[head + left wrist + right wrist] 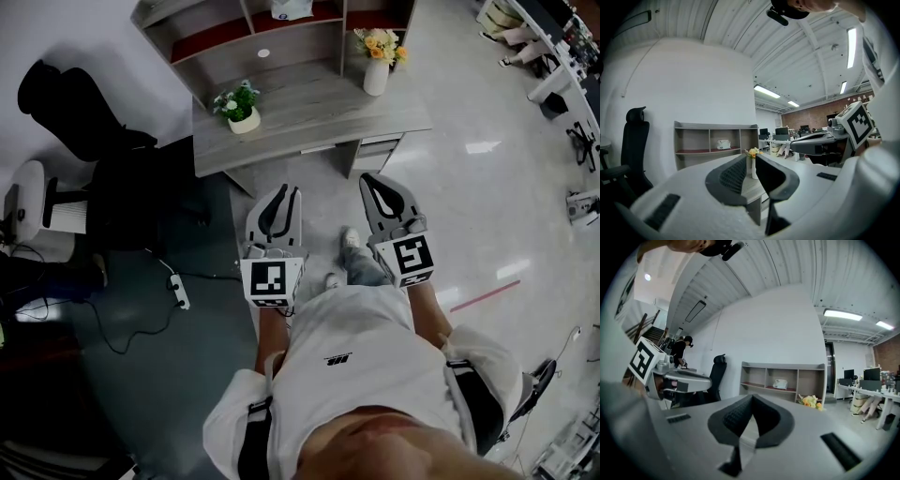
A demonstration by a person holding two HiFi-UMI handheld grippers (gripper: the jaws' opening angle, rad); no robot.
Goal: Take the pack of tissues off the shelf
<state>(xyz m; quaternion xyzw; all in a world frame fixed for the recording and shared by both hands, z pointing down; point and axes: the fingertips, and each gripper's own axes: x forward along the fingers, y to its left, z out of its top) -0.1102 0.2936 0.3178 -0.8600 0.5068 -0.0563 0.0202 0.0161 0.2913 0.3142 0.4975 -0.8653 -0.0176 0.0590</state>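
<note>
**Item:** white, soft plastic pack of tissues. It lies in the middle compartment of the grey wooden shelf unit, on the red-lined board. It looks wider than tall, with its long axis running along the shelf.

**Left gripper**: jaws parted by a narrow slit, nothing between them. It is roughly in line with the pack and probably the nearer tool.

**Right gripper**: jaw tips touching, nothing held. It is offset to the pack's right.

**Relation:** the pack is straight ahead of both grippers and well apart from them. The grey desk top lies between.

**Clearance:** upright dividers flank the pack and a board lies overhead. Free room shows on both sides of it.

**Obstacles on the desk:**
- A white vase of yellow flowers stands at the right.
- A white pot with a green plant stands at the left.
- The lane between them is open.
</note>
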